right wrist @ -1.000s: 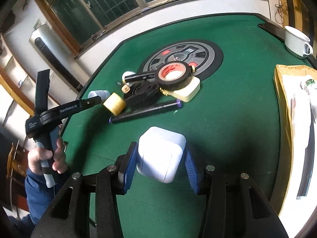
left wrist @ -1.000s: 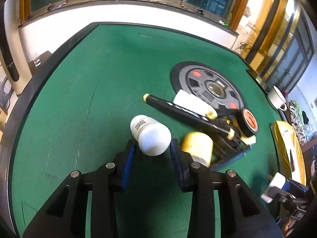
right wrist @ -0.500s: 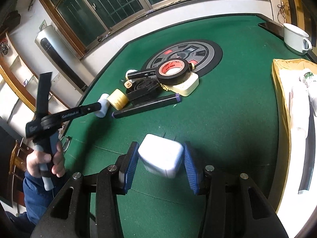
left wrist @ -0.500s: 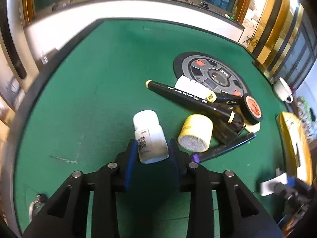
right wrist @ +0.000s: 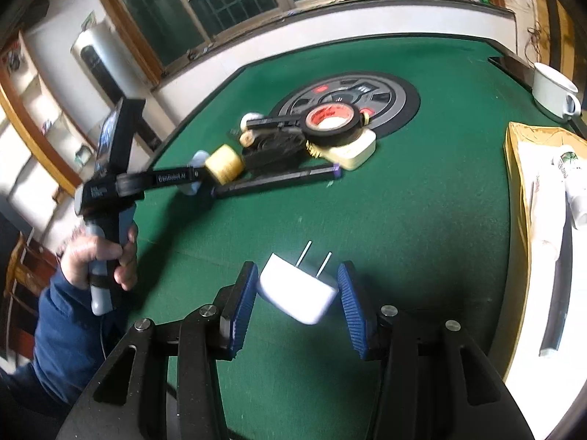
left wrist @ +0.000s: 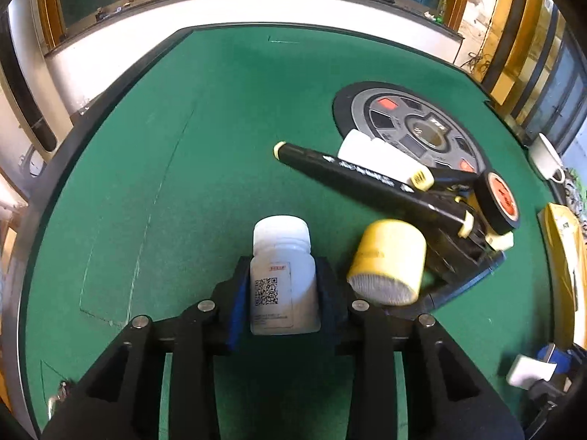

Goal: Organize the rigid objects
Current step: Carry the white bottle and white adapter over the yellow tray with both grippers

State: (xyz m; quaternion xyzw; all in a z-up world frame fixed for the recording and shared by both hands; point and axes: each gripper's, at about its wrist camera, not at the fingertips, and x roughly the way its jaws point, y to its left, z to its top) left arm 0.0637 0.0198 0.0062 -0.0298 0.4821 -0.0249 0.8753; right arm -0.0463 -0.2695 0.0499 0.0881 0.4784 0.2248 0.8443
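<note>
Green felt covers the bench [left wrist: 190, 139], which is edged by a dark raised rim and backed by a white wall under wood-framed windows [right wrist: 234, 11]. A round grey and black dial [left wrist: 411, 128] is set into the felt near the middle. Faint chalk-like lines are seen across the cloth on the left side in the left wrist view.

The bottle [left wrist: 281, 275], white with a QR label, is pinched between the blue pads of the left gripper [left wrist: 282, 293], its cap pointing away from the camera. Just beside it on the right a yellow roll [left wrist: 389, 264] is seen lying on its side, close against a pile made up of a black marker [left wrist: 352, 179], a white tube [left wrist: 381, 157], black tape [left wrist: 499, 198] and a dark clip-like item that cannot be made out clearly.

In the right wrist view a white plug [right wrist: 299, 289], prongs pointing forward, is seen between the pads of the right gripper [right wrist: 297, 304]. The pads are spread, with a gap visible on the right side of the plug; whether the left pad touches it cannot be told. The plug sits well apart from the pile.

A white mug [right wrist: 554, 91] stands at the far right corner, and a yellow envelope [right wrist: 517, 154] with papers lies along the right edge. A white cylindrical appliance [right wrist: 95, 58] is seen against the left wall, beside wooden shelving.
</note>
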